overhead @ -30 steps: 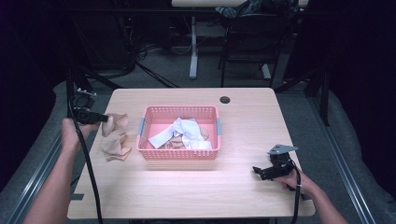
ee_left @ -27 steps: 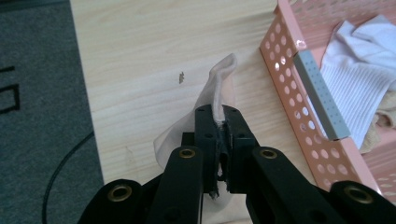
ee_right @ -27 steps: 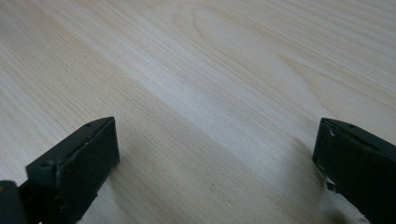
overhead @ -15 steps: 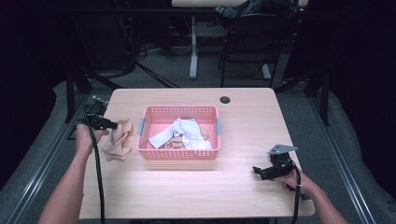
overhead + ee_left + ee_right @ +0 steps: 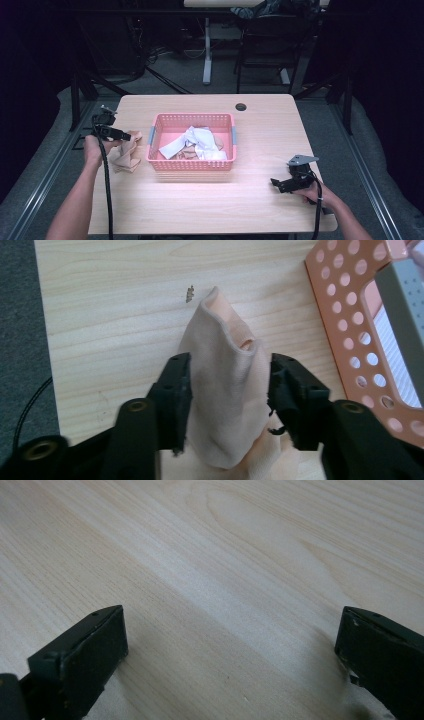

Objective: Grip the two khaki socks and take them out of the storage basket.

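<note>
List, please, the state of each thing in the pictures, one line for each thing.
Left gripper: jaws have just been opening, apart around the beige cloth, no firm pinch visible.
Beige cloth: crumpled on the table left of the basket, one fold standing up between the jaws.
Basket: upright, holding white and beige cloths.
White cloth: crumpled inside the basket.
Right gripper: open, nothing held, low over bare table.

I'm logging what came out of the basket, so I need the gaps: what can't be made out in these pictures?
- Beige fabric piece: left gripper view; its lower part is cut off by the bottom edge and the left hand-held gripper, whose jaws have just been opening around it.
- Pink perforated plastic basket: high view; white cloths cover what lies underneath.
- Small dark round thing: high view; too small to identify.
</note>
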The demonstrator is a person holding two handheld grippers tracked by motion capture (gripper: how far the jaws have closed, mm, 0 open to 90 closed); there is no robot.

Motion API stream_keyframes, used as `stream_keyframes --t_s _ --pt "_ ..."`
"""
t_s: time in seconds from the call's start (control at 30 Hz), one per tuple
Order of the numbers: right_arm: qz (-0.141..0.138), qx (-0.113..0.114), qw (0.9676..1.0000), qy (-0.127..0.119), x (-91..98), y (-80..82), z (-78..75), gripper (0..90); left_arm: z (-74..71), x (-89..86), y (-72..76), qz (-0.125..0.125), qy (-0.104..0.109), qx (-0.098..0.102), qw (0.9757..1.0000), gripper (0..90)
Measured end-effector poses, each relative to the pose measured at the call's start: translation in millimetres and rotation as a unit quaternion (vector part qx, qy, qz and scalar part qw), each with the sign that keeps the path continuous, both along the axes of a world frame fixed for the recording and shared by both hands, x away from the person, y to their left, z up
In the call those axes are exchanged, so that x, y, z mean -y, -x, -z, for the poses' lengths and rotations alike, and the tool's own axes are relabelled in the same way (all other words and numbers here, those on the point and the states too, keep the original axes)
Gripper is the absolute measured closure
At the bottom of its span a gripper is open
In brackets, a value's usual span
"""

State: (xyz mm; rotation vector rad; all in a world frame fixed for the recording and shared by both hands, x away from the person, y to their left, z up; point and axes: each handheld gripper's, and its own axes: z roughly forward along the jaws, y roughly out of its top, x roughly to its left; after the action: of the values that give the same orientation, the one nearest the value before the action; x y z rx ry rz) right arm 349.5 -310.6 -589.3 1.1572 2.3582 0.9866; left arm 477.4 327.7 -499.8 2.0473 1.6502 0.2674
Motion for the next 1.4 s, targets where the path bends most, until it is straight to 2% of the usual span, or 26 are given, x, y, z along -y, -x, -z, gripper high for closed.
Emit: stream_keyframes --t_s 0.13,0.27,0.43,0.67,0.83,1.1,1.4 --pt "0.000 0.000 1.0000 0.000 0.0 0.0 0.0 0.0 -7.1 -3.8 6.6 0.000 0.006 0.012 0.9999 31.6" --pt "0.001 0.001 1.0000 0.000 -0.1 0.0 0.1 0.0 -16.4 -6.2 16.9 -0.002 0.015 0.029 0.9995 22.9" --pt "0.001 0.001 1.0000 0.000 -0.2 0.1 0.1 0.0 -28.1 -8.9 31.9 0.001 0.020 0.050 0.9985 16.4" --pt "0.001 0.000 1.0000 0.000 -0.1 0.1 0.0 0.0 -35.6 -11.4 56.7 0.008 0.018 0.069 0.9974 14.1" --pt "0.001 0.001 1.0000 0.000 -0.1 0.1 0.0 0.0 -34.1 -12.9 75.1 0.006 0.024 0.076 0.9968 11.2" --pt "0.002 -0.001 1.0000 0.001 -0.2 0.3 -0.1 0.0 -27.7 -11.8 101.9 0.008 0.018 0.087 0.9960 7.5" --pt "0.002 0.000 1.0000 0.000 -0.2 0.2 0.0 0.0 -6.2 -7.5 129.0 0.005 0.014 0.085 0.9963 3.3"
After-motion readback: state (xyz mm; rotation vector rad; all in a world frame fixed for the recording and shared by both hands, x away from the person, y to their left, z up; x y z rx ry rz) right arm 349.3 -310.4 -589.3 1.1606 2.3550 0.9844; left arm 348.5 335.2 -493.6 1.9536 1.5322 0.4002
